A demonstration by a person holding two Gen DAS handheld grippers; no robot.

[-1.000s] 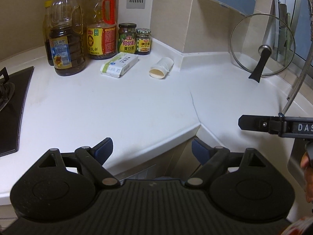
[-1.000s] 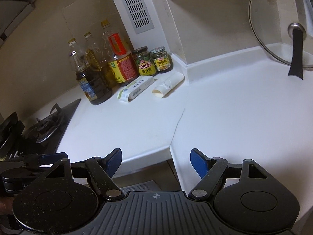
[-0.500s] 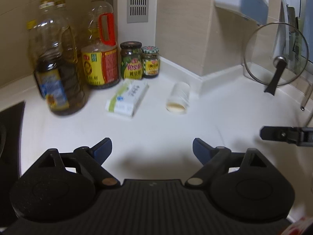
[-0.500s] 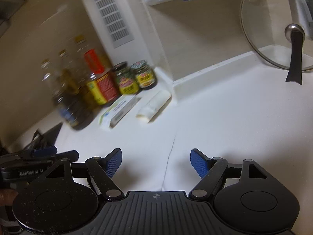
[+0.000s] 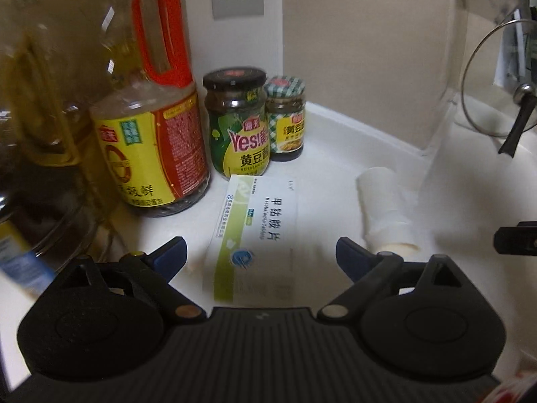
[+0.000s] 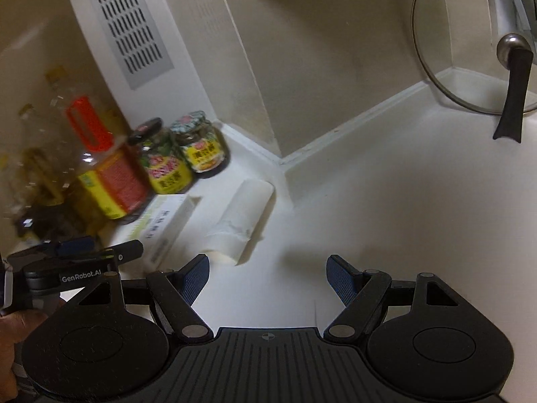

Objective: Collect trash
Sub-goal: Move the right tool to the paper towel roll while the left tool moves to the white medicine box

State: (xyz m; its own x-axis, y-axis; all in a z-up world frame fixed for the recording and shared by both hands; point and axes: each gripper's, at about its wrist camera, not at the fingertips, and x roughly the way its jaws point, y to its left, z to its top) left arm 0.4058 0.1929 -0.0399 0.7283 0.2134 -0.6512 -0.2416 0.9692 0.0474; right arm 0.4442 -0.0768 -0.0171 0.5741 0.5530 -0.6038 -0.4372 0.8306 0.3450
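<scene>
Left claw (image 5: 260,255): my jaws have just been opening; wide apart, the box between them, untouched.
Right claw (image 6: 267,273): open, empty.
Box (image 5: 255,235): flat on the counter (image 6: 386,201), near its back corner, before the jars (image 5: 235,124).
Cup (image 6: 240,221): on its side, just beside the box.

**White corner countertop**

The white countertop (image 5: 335,154) carries oil bottles (image 5: 151,141), two sauce jars (image 5: 240,124), a flat medicine box (image 5: 258,235), a paper cup (image 5: 386,211) lying on its side, and a glass lid (image 6: 470,50) propped against the wall.
</scene>
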